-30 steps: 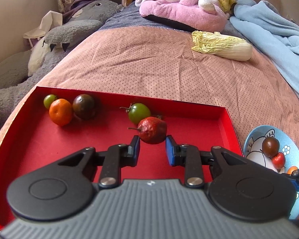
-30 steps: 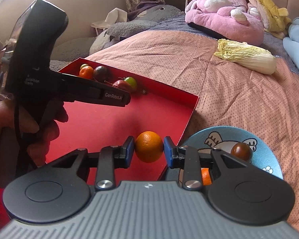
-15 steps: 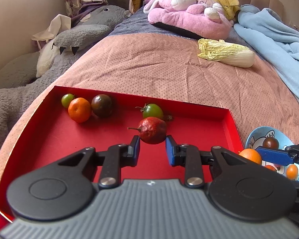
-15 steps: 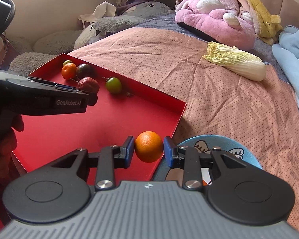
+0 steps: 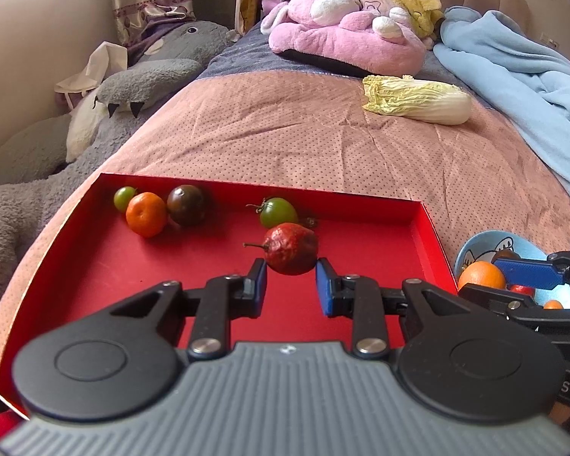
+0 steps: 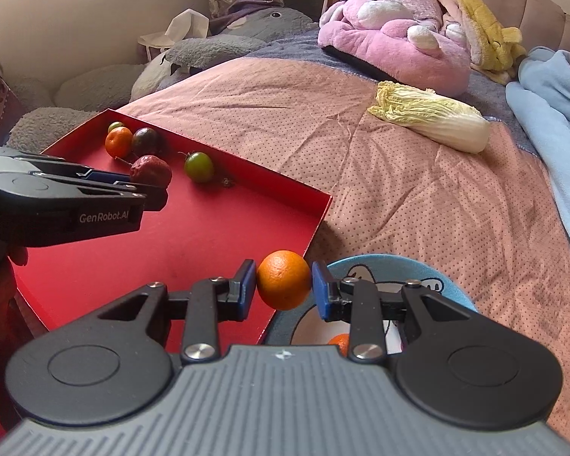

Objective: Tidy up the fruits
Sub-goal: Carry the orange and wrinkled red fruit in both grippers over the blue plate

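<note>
With five fruits in the red tray [image 5: 429, 228], the left gripper [image 5: 290, 285] gripped a wrinkled red fruit [image 5: 292, 247], the right gripper [image 6: 283, 288] an orange [image 6: 284, 284], and others waited in the blue bowl [image 6: 429, 271].

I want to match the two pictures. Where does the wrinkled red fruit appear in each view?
Left wrist: the wrinkled red fruit is in the centre, between the jaws of the left gripper.
Right wrist: it is at upper left, at the tip of the left gripper.
Shared landmark: the green tomato just behind it.
</note>
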The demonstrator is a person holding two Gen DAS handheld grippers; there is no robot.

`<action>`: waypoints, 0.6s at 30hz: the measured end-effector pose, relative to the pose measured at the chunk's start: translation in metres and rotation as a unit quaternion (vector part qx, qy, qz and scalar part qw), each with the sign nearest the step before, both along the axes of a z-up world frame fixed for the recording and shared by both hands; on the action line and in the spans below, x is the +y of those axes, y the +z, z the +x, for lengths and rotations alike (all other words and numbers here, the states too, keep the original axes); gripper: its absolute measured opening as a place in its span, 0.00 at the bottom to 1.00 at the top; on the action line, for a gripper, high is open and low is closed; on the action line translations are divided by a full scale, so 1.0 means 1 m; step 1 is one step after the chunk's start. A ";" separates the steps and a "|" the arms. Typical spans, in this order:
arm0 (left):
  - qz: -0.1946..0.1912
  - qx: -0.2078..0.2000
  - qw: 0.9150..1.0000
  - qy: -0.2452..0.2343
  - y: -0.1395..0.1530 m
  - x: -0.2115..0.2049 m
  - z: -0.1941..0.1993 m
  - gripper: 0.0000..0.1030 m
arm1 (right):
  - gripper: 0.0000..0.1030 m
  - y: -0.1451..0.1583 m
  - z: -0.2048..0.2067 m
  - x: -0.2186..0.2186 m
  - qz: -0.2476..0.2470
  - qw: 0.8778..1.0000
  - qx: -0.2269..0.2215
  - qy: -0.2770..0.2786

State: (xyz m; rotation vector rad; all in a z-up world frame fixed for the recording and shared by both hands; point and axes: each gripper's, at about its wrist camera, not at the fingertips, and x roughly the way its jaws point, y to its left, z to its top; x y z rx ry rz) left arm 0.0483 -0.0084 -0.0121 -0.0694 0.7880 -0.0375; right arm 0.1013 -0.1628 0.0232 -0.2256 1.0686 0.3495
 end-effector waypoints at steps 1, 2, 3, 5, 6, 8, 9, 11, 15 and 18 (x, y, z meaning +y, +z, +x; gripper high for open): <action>0.000 -0.001 1.000 -0.001 0.000 -0.001 -0.001 0.30 | 0.36 0.001 0.000 -0.001 0.001 1.000 0.000 -0.001; 0.001 -0.002 1.000 -0.002 0.000 -0.002 -0.001 0.30 | 0.36 0.002 -0.001 -0.003 0.002 1.000 -0.001 -0.001; 0.001 -0.002 1.000 -0.004 0.000 -0.003 -0.002 0.30 | 0.36 0.002 -0.001 -0.004 0.002 1.000 -0.002 -0.002; 0.002 -0.004 1.000 -0.007 0.001 -0.006 -0.002 0.30 | 0.36 0.003 -0.002 -0.007 0.003 1.000 -0.003 -0.004; 0.002 -0.004 1.000 -0.008 0.001 -0.007 -0.003 0.30 | 0.36 0.004 -0.002 -0.008 0.004 1.000 -0.003 -0.005; 0.002 -0.005 1.000 -0.011 0.002 -0.009 -0.003 0.30 | 0.36 0.004 -0.003 -0.010 0.004 1.000 -0.004 -0.008; 0.002 -0.005 1.000 -0.012 0.002 -0.010 -0.003 0.30 | 0.36 0.004 -0.003 -0.012 0.005 1.000 -0.004 -0.009; 0.002 -0.006 1.000 -0.015 0.002 -0.013 -0.003 0.30 | 0.36 0.005 -0.004 -0.015 0.006 1.000 -0.005 -0.012; 0.002 -0.010 1.000 -0.022 0.003 -0.017 -0.004 0.30 | 0.36 0.009 -0.008 -0.023 0.010 1.000 -0.008 -0.017; 0.000 -0.011 1.000 -0.027 0.004 -0.022 -0.004 0.30 | 0.36 0.011 -0.012 -0.031 0.011 1.000 -0.011 -0.023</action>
